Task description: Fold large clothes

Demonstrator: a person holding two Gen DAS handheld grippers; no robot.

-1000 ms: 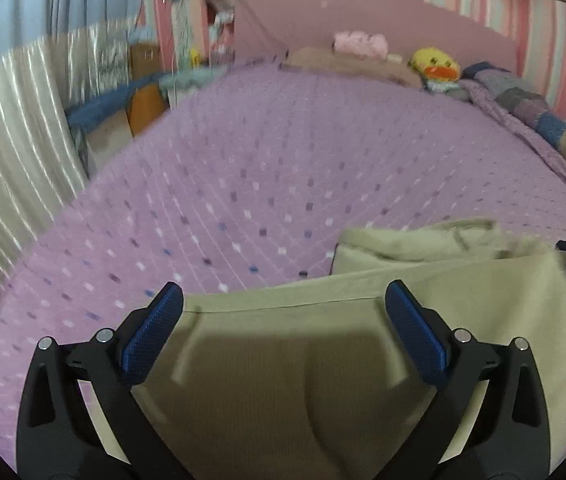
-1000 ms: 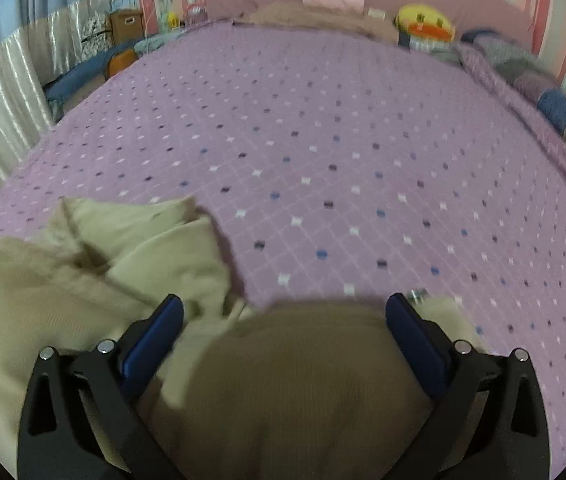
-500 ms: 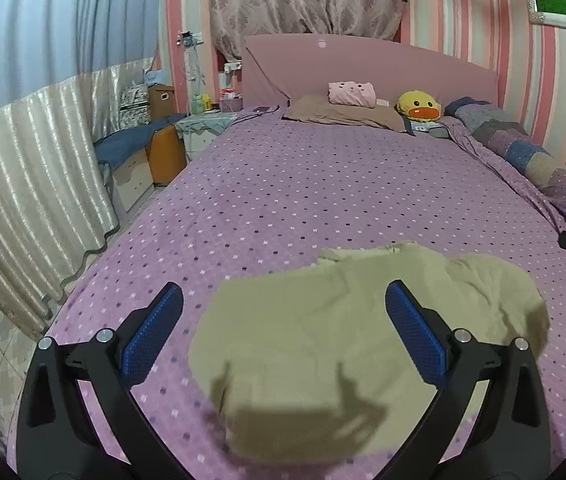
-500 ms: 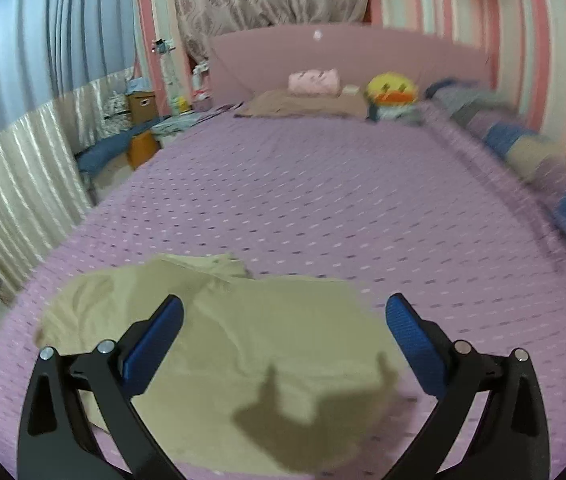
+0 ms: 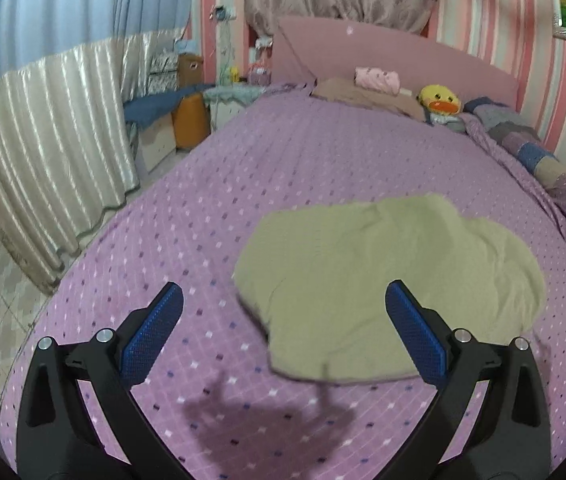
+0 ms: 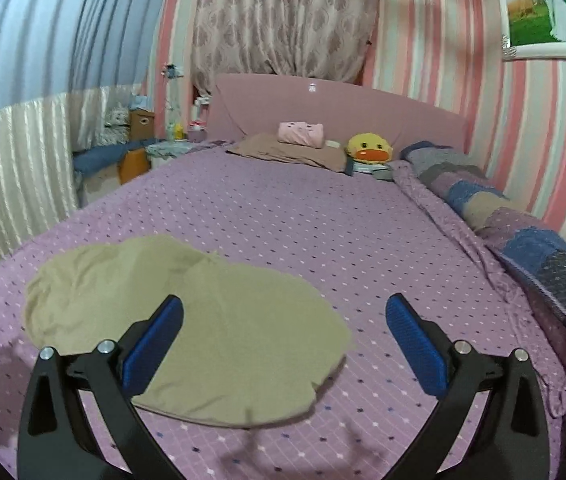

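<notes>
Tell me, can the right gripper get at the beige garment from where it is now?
Probably yes. The right gripper hangs open above the garment, which lies flat on the bedspread with nothing in between.

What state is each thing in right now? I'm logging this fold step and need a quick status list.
left gripper: open, empty, above the bedspread.
right gripper: open, empty, above the garment.
khaki garment: folded over, lying loose on the bed, not held.
purple bedspread: spread flat.
patchwork quilt: bunched along the right edge.
duck plush: sitting at the headboard.
</notes>
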